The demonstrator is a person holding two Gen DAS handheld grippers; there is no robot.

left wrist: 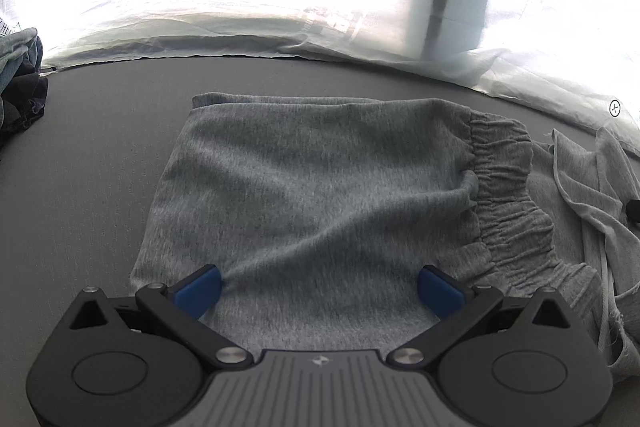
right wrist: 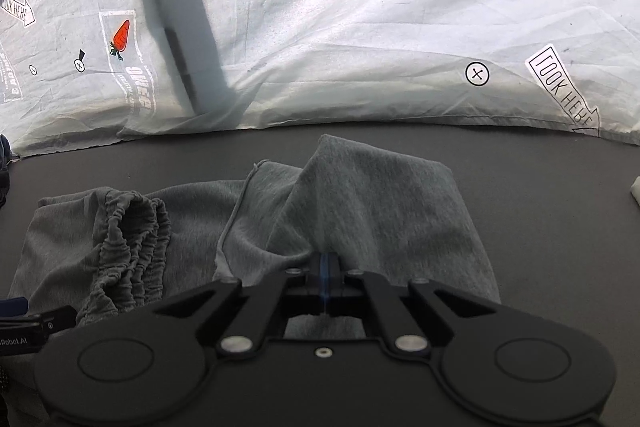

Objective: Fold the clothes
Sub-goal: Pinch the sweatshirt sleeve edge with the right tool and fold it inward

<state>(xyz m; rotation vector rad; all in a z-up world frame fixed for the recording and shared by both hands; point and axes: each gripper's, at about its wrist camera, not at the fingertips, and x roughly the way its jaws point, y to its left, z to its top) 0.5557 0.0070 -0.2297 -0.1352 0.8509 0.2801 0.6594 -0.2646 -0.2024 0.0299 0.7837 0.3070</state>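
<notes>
Pinching a fold of the grey shorts [right wrist: 360,195], the right gripper [right wrist: 325,263]; left fingers [left wrist: 200,287] wide above them.

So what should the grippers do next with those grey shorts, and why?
Probably lift the right gripper and carry its pinched fabric over the grey shorts. Its jaws are shut on a raised fold, while the left gripper is open above the flat half.
</notes>
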